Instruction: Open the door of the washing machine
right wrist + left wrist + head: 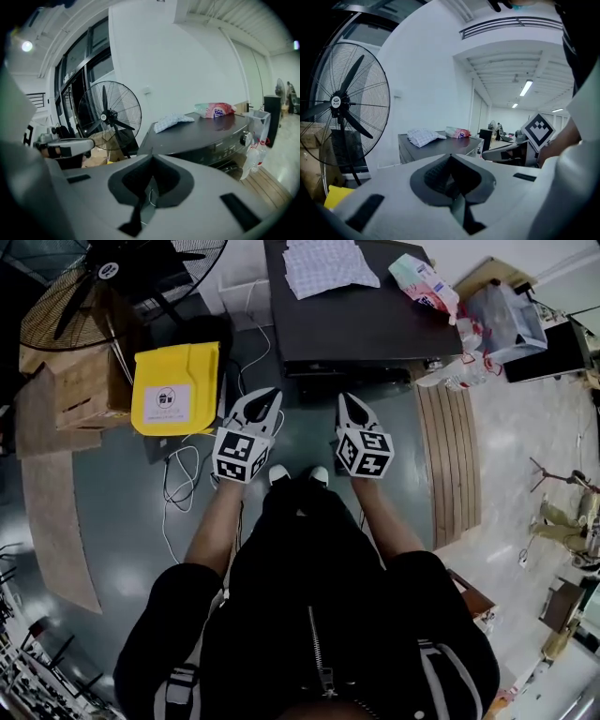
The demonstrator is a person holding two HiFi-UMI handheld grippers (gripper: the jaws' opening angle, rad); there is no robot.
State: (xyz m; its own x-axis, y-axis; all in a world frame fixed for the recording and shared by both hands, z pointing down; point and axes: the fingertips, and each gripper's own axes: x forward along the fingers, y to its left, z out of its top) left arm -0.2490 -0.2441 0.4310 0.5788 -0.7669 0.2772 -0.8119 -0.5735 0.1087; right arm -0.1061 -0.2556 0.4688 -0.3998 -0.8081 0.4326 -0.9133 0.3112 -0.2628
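The washing machine (366, 310) is a dark box at the top of the head view, with a checked cloth (319, 266) and a pink and green bag (422, 279) on its lid. In the right gripper view the washing machine (206, 133) shows its front panel with a knob (244, 138); its door is mostly hidden behind my jaws. My left gripper (269, 393) and right gripper (345, 397) are side by side in front of the machine, short of it and touching nothing. Both are shut and hold nothing: the left gripper (450, 155) and the right gripper (151, 154).
A large standing fan (112, 277) and a yellow box (176, 385) stand left of the machine, beside wooden crates (80, 390). Loose cables (183, 486) lie on the floor by my left foot. Plastic bottles (459, 371), a clear tub (506, 320) and a slatted wooden board (450, 456) are on the right.
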